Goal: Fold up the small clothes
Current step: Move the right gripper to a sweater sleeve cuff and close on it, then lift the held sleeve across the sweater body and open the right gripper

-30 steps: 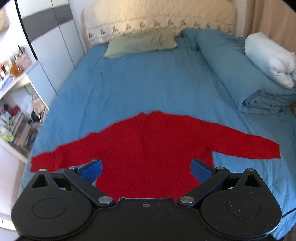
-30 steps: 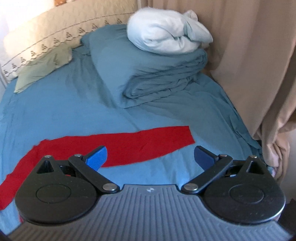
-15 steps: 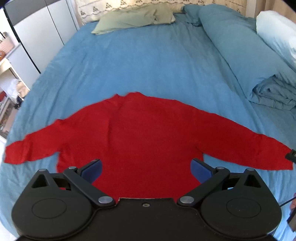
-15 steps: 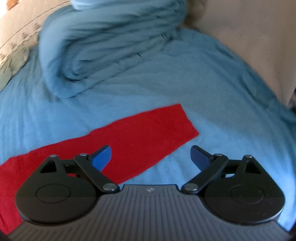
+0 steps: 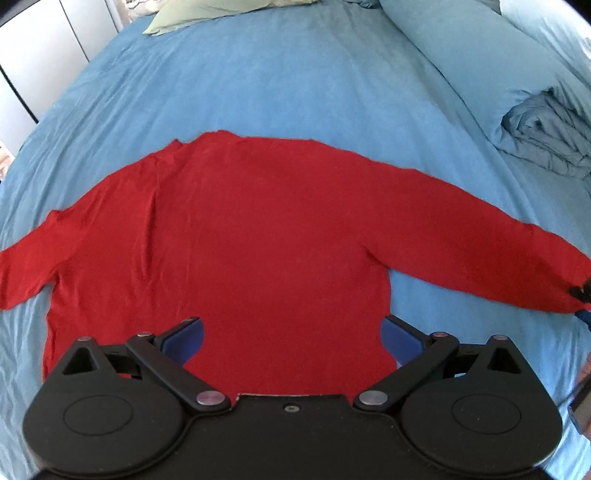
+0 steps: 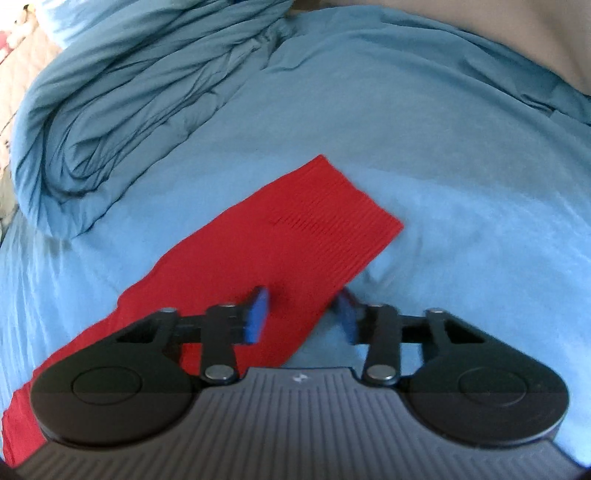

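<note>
**Right gripper down on the sleeve cuff**

Since half a second ago my right gripper has dropped onto the red sweater's sleeve and its jaws have narrowed from wide apart to a partial gap straddling the cloth near the ribbed cuff. The pads are blurred; I cannot tell whether they pinch the fabric. The sweater lies flat on the blue bed sheet, both sleeves spread outward. My left gripper hangs over the hem, jaws wide apart, holding nothing, lower than before. A folded blue duvet sits beyond the sleeve, a green pillow by the head of the bed.
</note>
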